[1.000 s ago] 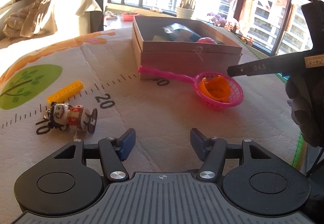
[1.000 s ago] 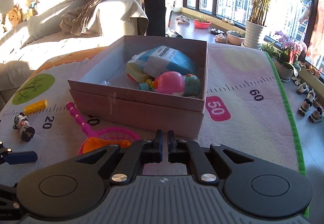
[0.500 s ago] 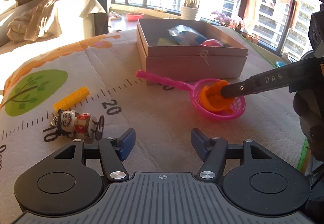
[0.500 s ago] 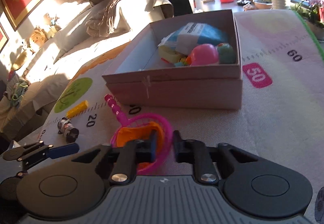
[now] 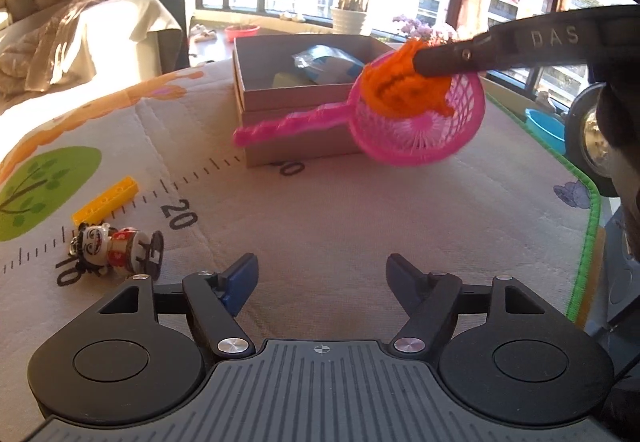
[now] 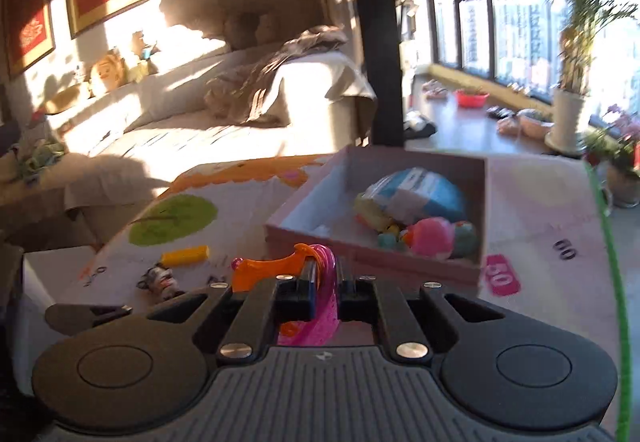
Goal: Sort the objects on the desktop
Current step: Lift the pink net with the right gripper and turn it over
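right gripper (image 6: 325, 288) lifts the pink toy net (image 5: 420, 122) clear of the play mat (image 5: 360, 226), in front of the cardboard box (image 5: 280, 98).
its fingers are clamped on the net's rim, with the orange toy (image 5: 404, 86) in the basket; the left gripper (image 5: 322, 274) hovers low over the mat's near edge, fingers spread wide and holding nothing. a yellow brick (image 5: 105, 199) and a small figurine (image 5: 116, 246) lie close together near the mat's left edge.

Pink net scoop (image 5: 420, 126) w/ orange toy (image 5: 404, 86), airborne, tilted.
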Available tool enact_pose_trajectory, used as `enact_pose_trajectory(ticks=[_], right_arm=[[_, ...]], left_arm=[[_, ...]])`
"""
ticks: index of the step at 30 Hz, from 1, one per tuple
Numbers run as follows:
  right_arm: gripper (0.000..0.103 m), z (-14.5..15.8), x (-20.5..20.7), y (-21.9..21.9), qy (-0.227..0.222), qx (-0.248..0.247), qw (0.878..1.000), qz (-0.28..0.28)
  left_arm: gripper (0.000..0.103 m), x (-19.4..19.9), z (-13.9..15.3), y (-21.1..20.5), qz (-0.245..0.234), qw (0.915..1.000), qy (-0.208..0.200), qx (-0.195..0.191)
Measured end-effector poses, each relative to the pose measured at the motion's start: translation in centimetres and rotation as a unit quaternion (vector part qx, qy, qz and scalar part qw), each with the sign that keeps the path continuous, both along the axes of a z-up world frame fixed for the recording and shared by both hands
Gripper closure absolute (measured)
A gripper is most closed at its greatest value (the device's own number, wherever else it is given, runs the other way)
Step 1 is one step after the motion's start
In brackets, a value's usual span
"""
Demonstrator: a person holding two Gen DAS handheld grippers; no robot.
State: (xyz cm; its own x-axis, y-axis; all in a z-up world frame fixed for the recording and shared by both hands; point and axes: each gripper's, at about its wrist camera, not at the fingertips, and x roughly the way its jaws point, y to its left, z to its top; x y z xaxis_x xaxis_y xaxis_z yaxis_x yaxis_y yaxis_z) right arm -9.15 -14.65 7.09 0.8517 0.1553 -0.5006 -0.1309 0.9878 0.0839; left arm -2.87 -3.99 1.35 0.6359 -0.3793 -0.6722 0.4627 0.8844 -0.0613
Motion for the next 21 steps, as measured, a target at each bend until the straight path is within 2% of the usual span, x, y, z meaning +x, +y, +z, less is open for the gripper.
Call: enact_pose_trajectory(ticks=[1, 2, 4, 6, 10, 12, 15, 16, 17, 18, 19, 21], right_arm=[[0.094, 0.4, -0.2, -0.4, -0.007, -0.003, 1.0, -0.005], [0.094, 0.8, -0.2, -1.1, 0.001, 0.017, 1.0, -0.002], [0.094, 0.7, 0.4, -3.1, 0.039, 0.081, 0.996, 0.007], [0.094, -0.7, 1.4, -5.4, 0.091, 0.164, 0.982, 0.005], [0.094, -4.7, 2.3, -6.2, 0.162, 0.214, 0.963, -0.014], [0.094, -6.6, 2.4, -6.3, 0.195, 0.281, 0.94, 0.005], [0.091, -9.0, 3.1, -6.5, 0.241, 0.387, 0.889, 0.044], [0.09, -9.5, 3.3, -6.3, 0.247, 0.4, 0.881, 0.043], [0.08, -9.5, 3.3, -6.1, 0.241, 0.384, 0.891, 0.03], [0.072, -9.3, 3.3, -5.8, 0.229, 0.352, 0.907, 0.014], [0.072, -9.0, 3.0, -5.5, 0.214, 0.32, 0.923, 0.002], [0.072, -8.6, 2.5, -5.5, 0.193, 0.287, 0.938, -0.01]], left_arm=[[0.024, 0.0, 0.0, -0.2, -0.003, 1.0, -0.001, 0.0], [0.024, -0.1, 0.1, -0.4, -0.006, 1.0, -0.002, -0.001], [0.024, -0.2, 0.2, -0.6, -0.01, 0.9999, -0.004, -0.006], [0.024, -0.4, 0.3, -0.8, -0.015, 0.9998, -0.007, -0.011], [0.023, -0.5, 0.5, -0.9, -0.018, 0.9997, -0.013, -0.01], [0.024, -0.4, 0.5, -0.7, -0.014, 0.9998, -0.01, -0.005], [0.024, -0.2, 1.2, -0.3, 0.003, 0.9996, -0.026, -0.009], [0.023, -0.2, 1.5, -0.2, 0.006, 0.9994, -0.031, -0.014], [0.023, -0.2, 2.1, 0.0, 0.014, 0.9988, -0.043, -0.02], [0.025, -0.2, 2.6, 0.1, 0.023, 0.9979, -0.057, -0.02], [0.025, -0.1, 3.0, 0.2, 0.029, 0.9971, -0.068, -0.017], [0.025, 0.3, 3.8, 0.4, 0.041, 0.9958, -0.08, -0.015]])
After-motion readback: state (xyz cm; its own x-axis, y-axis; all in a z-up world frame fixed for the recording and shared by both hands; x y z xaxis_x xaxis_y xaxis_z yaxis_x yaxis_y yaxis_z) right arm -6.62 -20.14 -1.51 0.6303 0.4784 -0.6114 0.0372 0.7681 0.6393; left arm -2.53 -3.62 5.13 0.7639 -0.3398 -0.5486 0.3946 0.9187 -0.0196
